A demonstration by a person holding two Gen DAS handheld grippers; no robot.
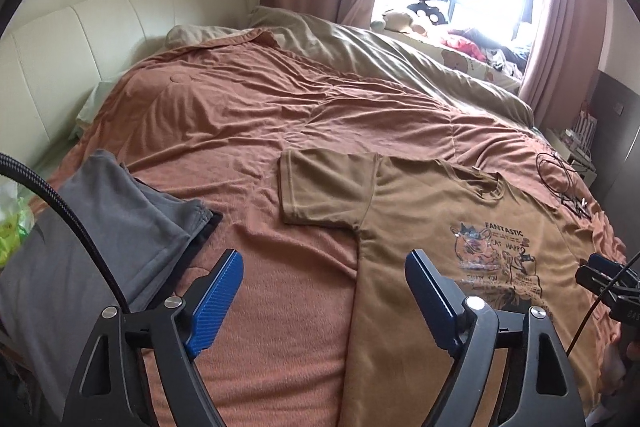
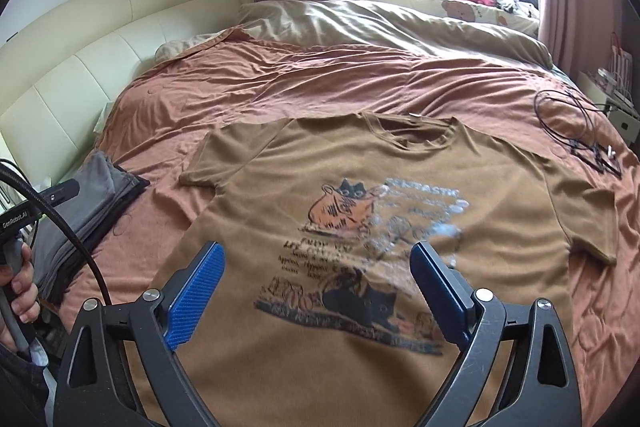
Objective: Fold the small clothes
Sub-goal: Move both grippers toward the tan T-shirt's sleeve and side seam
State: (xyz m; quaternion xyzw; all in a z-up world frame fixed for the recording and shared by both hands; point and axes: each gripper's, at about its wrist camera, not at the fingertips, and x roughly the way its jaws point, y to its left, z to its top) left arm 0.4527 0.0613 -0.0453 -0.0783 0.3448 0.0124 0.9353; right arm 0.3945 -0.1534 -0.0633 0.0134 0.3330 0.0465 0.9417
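A brown T-shirt (image 2: pixel 400 187) with a cat print lies flat, face up, on the orange bedspread, both sleeves spread out. It also shows in the left wrist view (image 1: pixel 440 227), with its left sleeve (image 1: pixel 324 187) laid out. My left gripper (image 1: pixel 324 291) is open and empty above the shirt's left edge. My right gripper (image 2: pixel 316 283) is open and empty above the shirt's lower front print. The right gripper's tip also shows at the right edge of the left wrist view (image 1: pixel 600 275).
Folded grey clothes (image 1: pixel 100 227) lie at the left, also in the right wrist view (image 2: pixel 88 211). Black cables (image 2: pixel 580 131) lie at the bed's right. A rumpled olive duvet (image 2: pixel 400 27) and cream headboard (image 2: pixel 100 47) lie beyond. Orange bedspread (image 1: pixel 240 127) surrounds the shirt.
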